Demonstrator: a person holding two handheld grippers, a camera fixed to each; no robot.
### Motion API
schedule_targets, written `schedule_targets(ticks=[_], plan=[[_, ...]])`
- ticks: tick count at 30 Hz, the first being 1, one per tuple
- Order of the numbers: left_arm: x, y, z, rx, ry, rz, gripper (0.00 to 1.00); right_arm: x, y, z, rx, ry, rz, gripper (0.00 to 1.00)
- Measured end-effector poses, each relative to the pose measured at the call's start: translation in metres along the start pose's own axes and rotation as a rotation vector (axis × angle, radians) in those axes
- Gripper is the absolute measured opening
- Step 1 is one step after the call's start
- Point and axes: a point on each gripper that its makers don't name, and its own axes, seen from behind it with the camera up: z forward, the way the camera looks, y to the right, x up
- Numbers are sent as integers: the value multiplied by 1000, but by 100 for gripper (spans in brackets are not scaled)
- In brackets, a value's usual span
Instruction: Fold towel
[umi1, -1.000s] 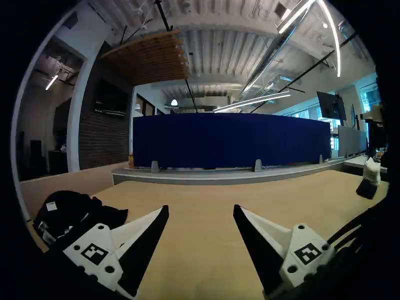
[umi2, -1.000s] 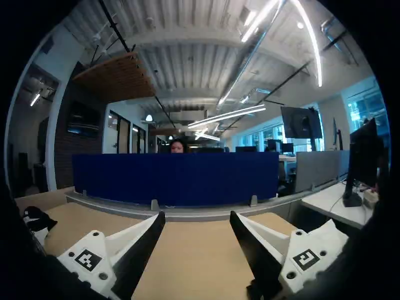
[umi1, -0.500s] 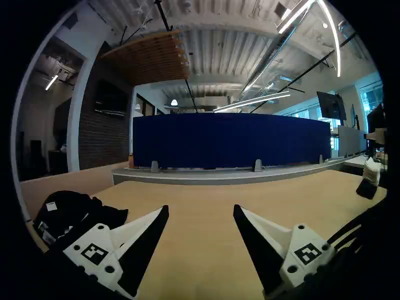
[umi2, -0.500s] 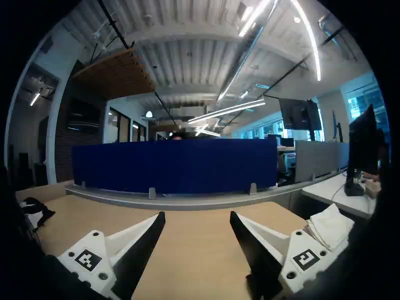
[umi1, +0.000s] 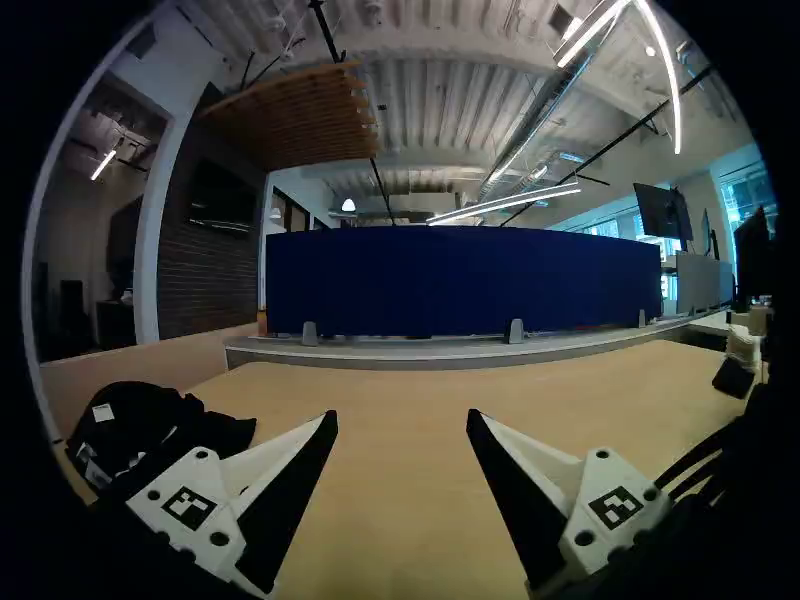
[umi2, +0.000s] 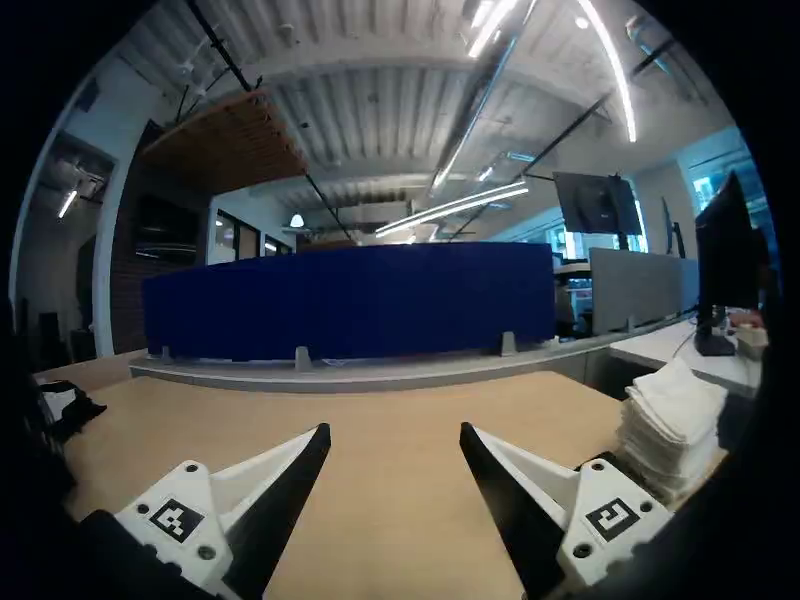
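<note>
1. Wooden table meets a blue partition in the left gripper view; the left gripper gapes wide, empty, with a black cloth beside its left finger.
2. Right gripper view: the right gripper is spread wide, empty; the stack of white towels sits just right of its right finger.

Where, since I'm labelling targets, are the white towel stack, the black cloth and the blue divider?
white towel stack (umi2: 672, 428), right gripper view, middle of the pile.
black cloth (umi1: 150, 428), left gripper view, middle of the heap.
blue divider (umi1: 450, 282), left gripper view, panel's centre.
</note>
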Motion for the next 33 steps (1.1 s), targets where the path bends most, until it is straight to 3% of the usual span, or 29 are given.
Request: schedule_targets(ticks=[18,33], plan=[[0,0,0,0,0,0,96,-18,3,-1,-9,9,38,100],[0,0,1,0,0,0,96,-21,-2,-2,0,13,5,100]])
